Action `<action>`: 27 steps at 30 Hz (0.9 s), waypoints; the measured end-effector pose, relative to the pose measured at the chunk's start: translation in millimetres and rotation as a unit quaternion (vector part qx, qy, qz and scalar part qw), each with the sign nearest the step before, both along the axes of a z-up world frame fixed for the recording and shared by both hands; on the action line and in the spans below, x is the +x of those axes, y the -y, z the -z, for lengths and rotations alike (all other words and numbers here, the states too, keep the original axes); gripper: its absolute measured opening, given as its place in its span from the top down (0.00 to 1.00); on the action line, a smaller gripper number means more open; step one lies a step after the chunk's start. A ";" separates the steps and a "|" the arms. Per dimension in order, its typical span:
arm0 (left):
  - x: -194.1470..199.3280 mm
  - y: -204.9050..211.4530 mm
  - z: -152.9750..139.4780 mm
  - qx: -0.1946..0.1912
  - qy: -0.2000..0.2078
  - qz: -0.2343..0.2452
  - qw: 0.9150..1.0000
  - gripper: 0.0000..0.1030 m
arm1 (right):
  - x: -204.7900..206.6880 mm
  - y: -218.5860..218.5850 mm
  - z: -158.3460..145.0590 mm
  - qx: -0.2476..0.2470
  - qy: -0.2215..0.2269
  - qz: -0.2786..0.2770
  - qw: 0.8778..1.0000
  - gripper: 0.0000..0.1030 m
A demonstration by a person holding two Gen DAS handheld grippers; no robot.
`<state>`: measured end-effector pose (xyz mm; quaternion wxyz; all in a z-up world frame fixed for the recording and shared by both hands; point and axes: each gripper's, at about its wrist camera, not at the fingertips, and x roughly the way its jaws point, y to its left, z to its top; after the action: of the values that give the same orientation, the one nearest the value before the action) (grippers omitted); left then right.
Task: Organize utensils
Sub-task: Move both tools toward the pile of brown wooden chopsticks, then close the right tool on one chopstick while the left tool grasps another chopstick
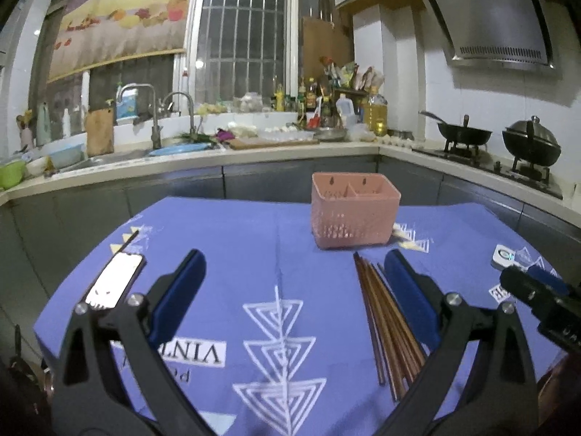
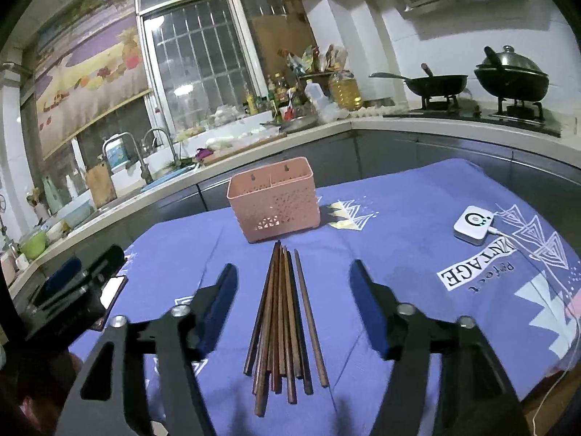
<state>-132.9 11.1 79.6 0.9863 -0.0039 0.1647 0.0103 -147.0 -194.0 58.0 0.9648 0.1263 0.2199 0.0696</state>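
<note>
While both grippers hover over it, the blue printed tablecloth (image 2: 399,218) spreads beneath and ahead of them, covering the whole work surface; beyond its far edge, well past either tool, the kitchen counter (image 1: 254,152) runs across the background. Straight ahead of the right gripper (image 2: 294,279), slightly to its left and resting on the cloth, stands the pink perforated utensil caddy (image 2: 276,203), upright, with a divider splitting it into two compartments; from the left gripper (image 1: 294,272) it sits ahead and to the right. Between the right gripper's blue pads (image 2: 218,309), lying flat on the cloth, is a bundle of brown wooden chopsticks (image 2: 283,319), their far tips pointing at the caddy and stopping just short of it; that gripper's jaws stand wide apart, touching none of the sticks. The left gripper is likewise spread wide with nothing between its pads, the chopsticks lying just beside its right finger (image 1: 406,290). Left of the left gripper lies a smartphone (image 1: 112,285), screen lit; to the right of the right gripper sits a small white device (image 2: 474,225) with a cable.
</note>
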 end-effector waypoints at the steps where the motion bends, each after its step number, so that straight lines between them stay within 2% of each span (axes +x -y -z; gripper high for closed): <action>1: -1.0 -1.0 1.0 -0.004 -0.007 -0.001 1.000 0.08 | -2.8 -0.1 -0.4 0.000 0.000 -0.002 1.000 0.26; 3: -5.4 -4.0 1.6 -0.014 -0.018 -0.005 1.000 0.08 | -7.7 -1.3 -2.5 0.000 0.004 -0.005 1.000 0.21; 7: -22.1 -8.3 -0.7 -0.020 -0.005 -0.022 1.000 0.08 | -23.8 -7.5 -8.9 -0.003 0.033 -0.026 0.999 0.05; 15: -39.3 0.5 -6.0 0.006 0.011 -0.007 1.000 0.07 | -36.1 -23.2 -13.8 -0.023 0.043 -0.067 0.997 0.04; 18: -38.9 6.2 -4.5 0.011 0.000 0.011 1.000 0.06 | -42.8 -23.3 -16.5 -0.023 0.052 -0.070 0.996 0.04; 27: -39.1 4.3 -4.5 0.004 -0.007 0.013 1.000 0.06 | -48.2 -19.2 -17.3 -0.020 0.053 -0.061 0.997 0.04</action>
<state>-172.0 6.8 84.2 0.9852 0.0023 0.1712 -0.0021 -195.1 -174.8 75.3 0.9715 0.0893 0.1769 0.1301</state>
